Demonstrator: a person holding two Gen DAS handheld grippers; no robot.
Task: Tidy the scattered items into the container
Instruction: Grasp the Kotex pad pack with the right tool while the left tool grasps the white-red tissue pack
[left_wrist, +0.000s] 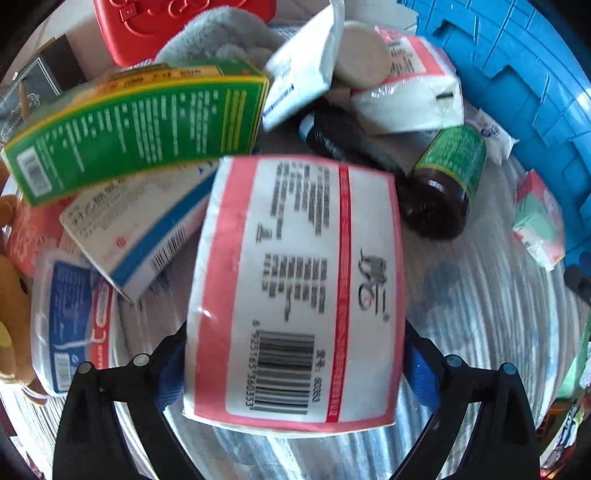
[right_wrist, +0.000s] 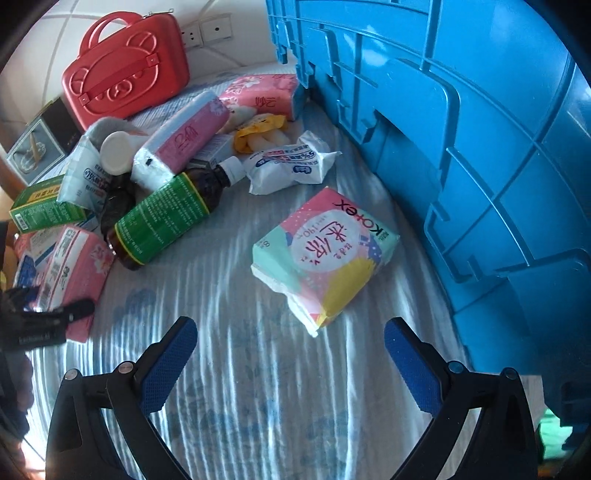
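Note:
My left gripper (left_wrist: 295, 354) is shut on a pink-and-white tissue pack (left_wrist: 295, 291) with a barcode, held just above the bedsheet. The same pack (right_wrist: 70, 273) and the left gripper (right_wrist: 48, 317) show at the left edge of the right wrist view. My right gripper (right_wrist: 291, 354) is open and empty, hovering over the sheet just short of a Kotex pad pack (right_wrist: 325, 254). The blue plastic crate (right_wrist: 461, 140) stands to the right; it also shows in the left wrist view (left_wrist: 517, 62).
A pile lies behind: a green box (left_wrist: 140, 125), a white-and-blue box (left_wrist: 147, 229), a brown bottle with a green label (right_wrist: 166, 218), a wipes packet (right_wrist: 288, 166), more pink tissue packs (right_wrist: 184, 136), a red bear case (right_wrist: 125, 62).

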